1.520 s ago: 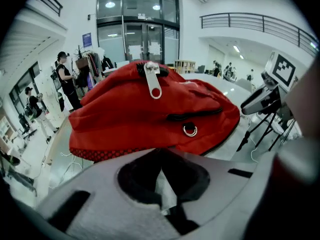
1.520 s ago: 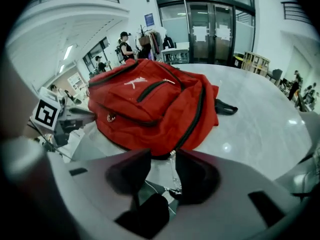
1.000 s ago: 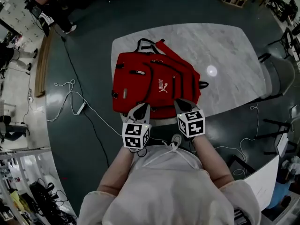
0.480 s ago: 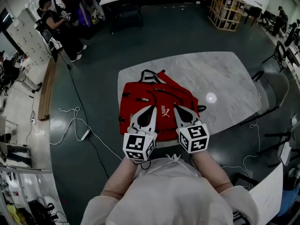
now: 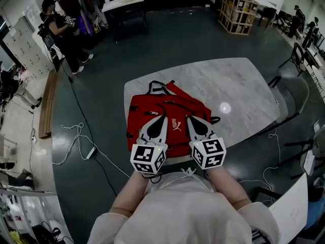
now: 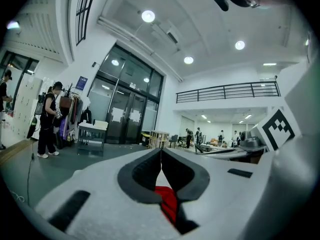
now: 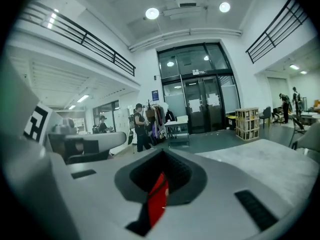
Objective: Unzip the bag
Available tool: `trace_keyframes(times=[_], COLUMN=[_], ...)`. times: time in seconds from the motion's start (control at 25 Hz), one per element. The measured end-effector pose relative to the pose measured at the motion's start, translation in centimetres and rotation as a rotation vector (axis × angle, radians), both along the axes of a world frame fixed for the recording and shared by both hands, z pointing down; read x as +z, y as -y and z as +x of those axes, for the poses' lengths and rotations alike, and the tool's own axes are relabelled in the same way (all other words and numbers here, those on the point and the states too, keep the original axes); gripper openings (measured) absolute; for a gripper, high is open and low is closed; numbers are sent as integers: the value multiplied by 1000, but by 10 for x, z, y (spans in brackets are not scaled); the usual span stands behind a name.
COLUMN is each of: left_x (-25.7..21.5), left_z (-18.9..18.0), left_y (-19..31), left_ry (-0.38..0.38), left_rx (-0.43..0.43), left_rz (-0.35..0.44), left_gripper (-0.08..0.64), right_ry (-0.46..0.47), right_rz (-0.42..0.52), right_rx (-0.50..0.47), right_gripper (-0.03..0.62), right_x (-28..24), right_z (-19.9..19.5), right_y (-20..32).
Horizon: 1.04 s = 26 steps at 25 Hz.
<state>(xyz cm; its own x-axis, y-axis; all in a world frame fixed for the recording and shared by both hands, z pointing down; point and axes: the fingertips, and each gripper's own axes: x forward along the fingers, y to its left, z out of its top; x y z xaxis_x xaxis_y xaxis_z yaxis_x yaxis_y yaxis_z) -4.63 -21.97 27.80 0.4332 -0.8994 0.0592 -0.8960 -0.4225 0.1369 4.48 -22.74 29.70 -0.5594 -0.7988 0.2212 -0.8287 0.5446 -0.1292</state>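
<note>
Red fabric backpack (image 5: 167, 111) lies flat on a pale marble-patterned tabletop (image 5: 238, 85), toward the person's side, straps at the far end. Both tools hover just over its near half, side by side. The left gripper (image 5: 163, 120) has its dark pads pressed together at the tips with nothing pinched. The right gripper (image 5: 190, 120) is closing its last sliver, pads all but touching, also empty as far as can be told. The likely trouble: neither has taken a zip pull yet, and with both closed they must reopen before grasping one. A jaw shut on loose cloth instead of the small pull would drag the whole bag across the smooth stone, since nothing pins it. Only the head view shows the bag's whole outline and where the tools sit over it, though the zip pulls are too small there to pick out. The two gripper views look level across the hall, at a standing person (image 7: 140, 126) and glass doors, showing the bag only as a red slit behind the pads.
</note>
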Motion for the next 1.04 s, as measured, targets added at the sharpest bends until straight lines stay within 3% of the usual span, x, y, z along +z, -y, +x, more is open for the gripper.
trace_keyframes(times=[1.04], left_x=[13], left_z=[22], left_y=[-6], left_ry=[40], left_rx=[10], left_rz=[-30], left_gripper=[21], right_ry=[-16], right_rz=[-58], right_rx=[-63], right_gripper=[26], right_x=[16], right_z=[-2], right_y=[-9])
